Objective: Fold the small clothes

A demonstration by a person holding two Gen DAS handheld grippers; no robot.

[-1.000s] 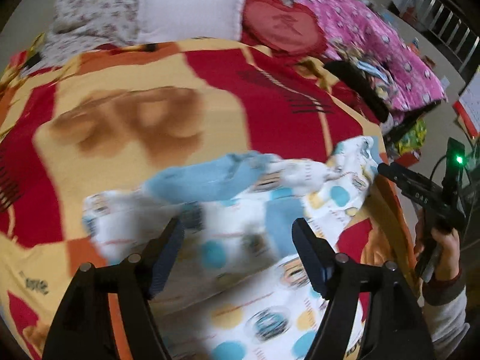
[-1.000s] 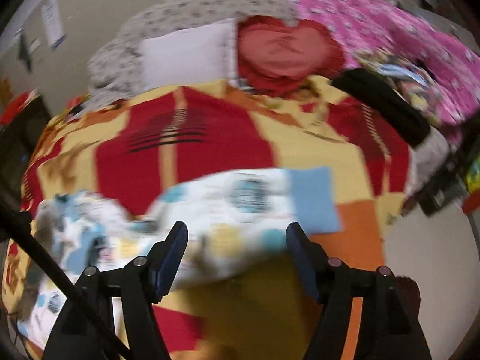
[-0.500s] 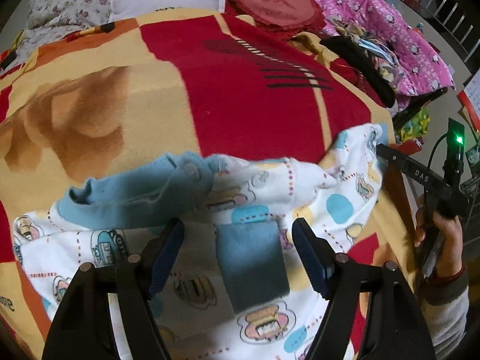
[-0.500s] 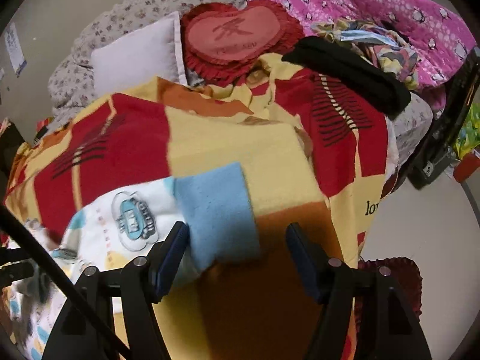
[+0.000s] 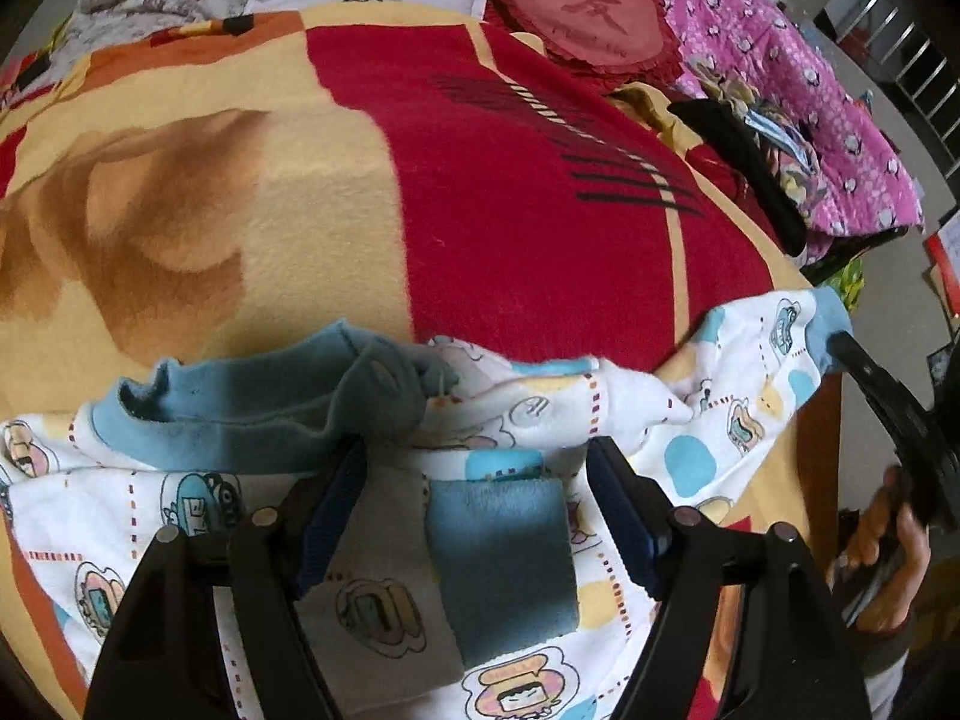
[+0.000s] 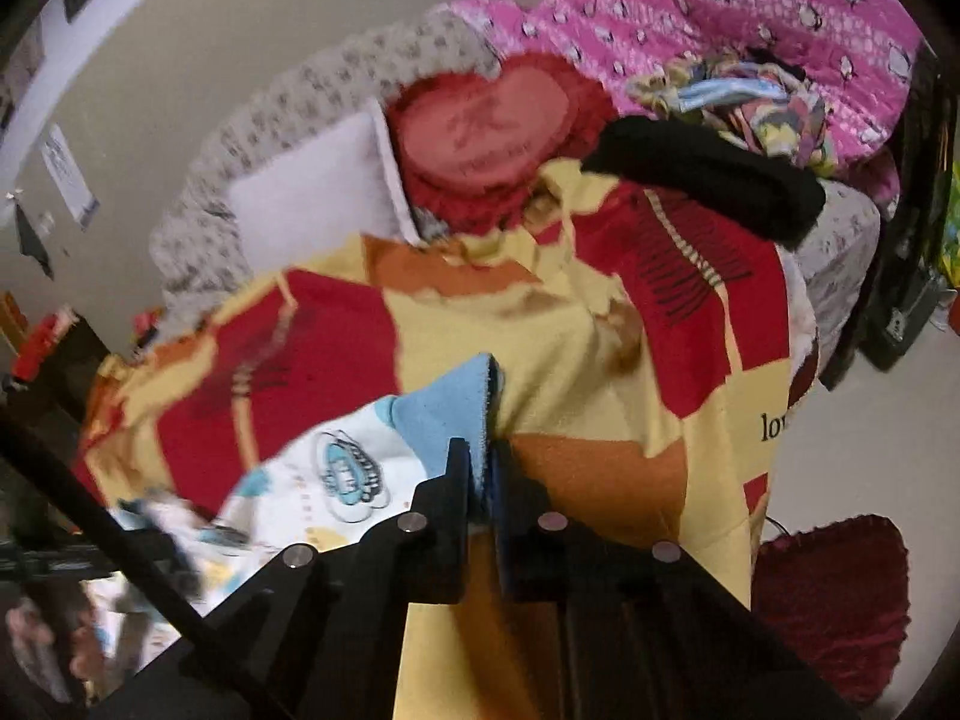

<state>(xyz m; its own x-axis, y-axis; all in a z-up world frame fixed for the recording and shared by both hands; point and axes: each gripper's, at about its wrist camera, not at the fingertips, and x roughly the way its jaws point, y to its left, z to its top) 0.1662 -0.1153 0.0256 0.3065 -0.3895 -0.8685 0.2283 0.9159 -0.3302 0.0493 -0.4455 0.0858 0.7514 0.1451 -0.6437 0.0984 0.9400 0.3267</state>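
Note:
A small white child's top (image 5: 630, 420) with cartoon prints, blue dots and blue cuffs lies on the red and yellow blanket (image 5: 510, 192). Its blue collar (image 5: 240, 414) is at the left, and a blue cuff (image 5: 501, 558) lies on the body between my left fingers. My left gripper (image 5: 477, 516) is open just above the top. My right gripper (image 6: 483, 468) is shut on the blue cuff (image 6: 450, 414) of the other sleeve and lifts it off the blanket; it shows in the left wrist view (image 5: 834, 339) at the right.
A red heart cushion (image 5: 585, 12), a white pillow (image 6: 312, 198), a black garment (image 6: 708, 180) and a pink quilt (image 6: 690, 30) lie at the bed's far end. The bed edge and floor (image 6: 852, 468) are to the right.
My right gripper has shut on the blue sleeve cuff and raised it. My left gripper has moved forward and lower over the top, and stays open.

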